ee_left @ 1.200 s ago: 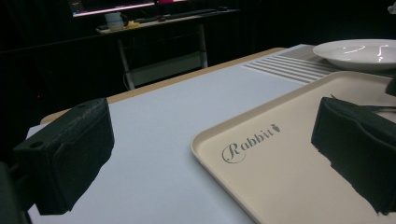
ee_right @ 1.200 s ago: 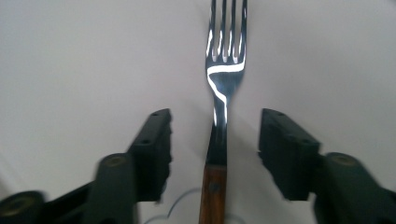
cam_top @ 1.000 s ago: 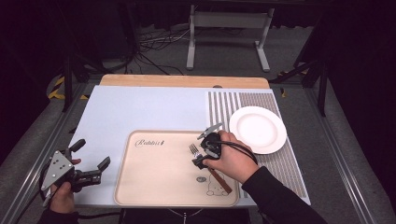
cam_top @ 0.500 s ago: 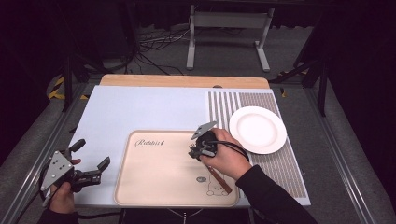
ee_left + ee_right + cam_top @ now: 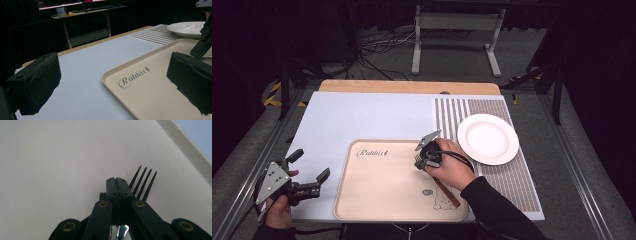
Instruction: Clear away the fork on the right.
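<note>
A fork with dark tines (image 5: 416, 159) and a brown wooden handle (image 5: 447, 192) lies on the beige tray (image 5: 377, 200) printed "Rabbit". My right gripper (image 5: 425, 158) points down at the fork's neck. Its jaws have just been closing and now stand pressed together in the right gripper view (image 5: 116, 181), with the tines (image 5: 143, 183) fanning out just beyond them and a bit of silver metal below. My left gripper (image 5: 308, 165) hovers open off the tray's left edge, its pads (image 5: 35, 85) wide apart around nothing.
A white plate (image 5: 487, 138) sits on the striped mat (image 5: 512, 185) right of the tray; it is also in the left gripper view (image 5: 187, 27). The pale blue table surface (image 5: 362, 115) stretches behind the tray. Metal rails run along both table sides.
The right gripper shifted slightly left over the fork's neck, and its jaws went from open to pressed together. The left gripper stayed where it was.
</note>
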Demonstrator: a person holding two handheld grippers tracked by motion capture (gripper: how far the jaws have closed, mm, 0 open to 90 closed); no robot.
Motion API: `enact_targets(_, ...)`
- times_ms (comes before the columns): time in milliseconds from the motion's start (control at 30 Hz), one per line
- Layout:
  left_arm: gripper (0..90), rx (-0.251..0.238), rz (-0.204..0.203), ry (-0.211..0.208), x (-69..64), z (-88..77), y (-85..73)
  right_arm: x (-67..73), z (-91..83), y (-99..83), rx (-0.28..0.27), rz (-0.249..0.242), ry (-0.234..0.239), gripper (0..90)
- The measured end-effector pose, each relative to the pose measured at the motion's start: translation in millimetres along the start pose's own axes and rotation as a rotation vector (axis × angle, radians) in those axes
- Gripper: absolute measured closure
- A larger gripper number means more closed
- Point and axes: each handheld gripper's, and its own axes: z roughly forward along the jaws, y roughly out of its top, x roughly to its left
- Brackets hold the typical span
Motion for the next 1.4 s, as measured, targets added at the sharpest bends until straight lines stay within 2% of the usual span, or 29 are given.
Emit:
enact_targets(367, 0.0, 0.001, 0.002, -0.001, 0.0, 0.6, -0.2, -1.6, 8.8, -3.5, 0.029, 0.012, -0.011, 90.0)
enact_targets(667, 0.0, 0.006, 0.002, -0.002, 0.0, 0.6, -0.2, -1.5, 8.9, -3.3, 0.038, 0.009, -0.017, 90.0)
enact_targets(1400, 0.0, 0.006, -0.002, -0.002, -0.1, 0.9, -0.4, -18.4, -0.2, -12.0, 0.056, 0.058, -0.096, 90.0)
